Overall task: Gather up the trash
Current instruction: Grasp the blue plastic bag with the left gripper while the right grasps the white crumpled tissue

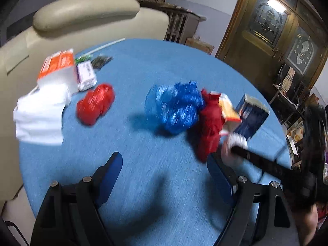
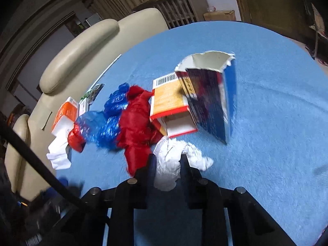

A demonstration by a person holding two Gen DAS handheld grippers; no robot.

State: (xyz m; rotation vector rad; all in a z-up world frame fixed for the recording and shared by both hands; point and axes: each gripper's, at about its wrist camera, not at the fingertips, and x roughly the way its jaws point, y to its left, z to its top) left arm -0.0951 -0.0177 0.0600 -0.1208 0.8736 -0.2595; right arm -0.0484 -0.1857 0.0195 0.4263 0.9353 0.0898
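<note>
Right wrist view shows our right gripper (image 2: 167, 164) pinched onto a crumpled white tissue (image 2: 174, 164) lying on the blue tablecloth (image 2: 266, 112), just in front of the heap of trash. We judge the task barely begun: nothing looks gathered yet. A red bag (image 2: 137, 123), a blue bag (image 2: 110, 119), an orange box (image 2: 168, 100) and a torn dark blue carton (image 2: 209, 102) sit bunched together beyond the tissue. The carton stands roughly upright, its long axis leaning, its ripped mouth pointing up and away from us. In the left wrist view our left gripper (image 1: 164, 172) hangs spread wide and empty above bare cloth, with a small red wad (image 1: 95, 103) and a white cloth (image 1: 41, 114) farther left.
</note>
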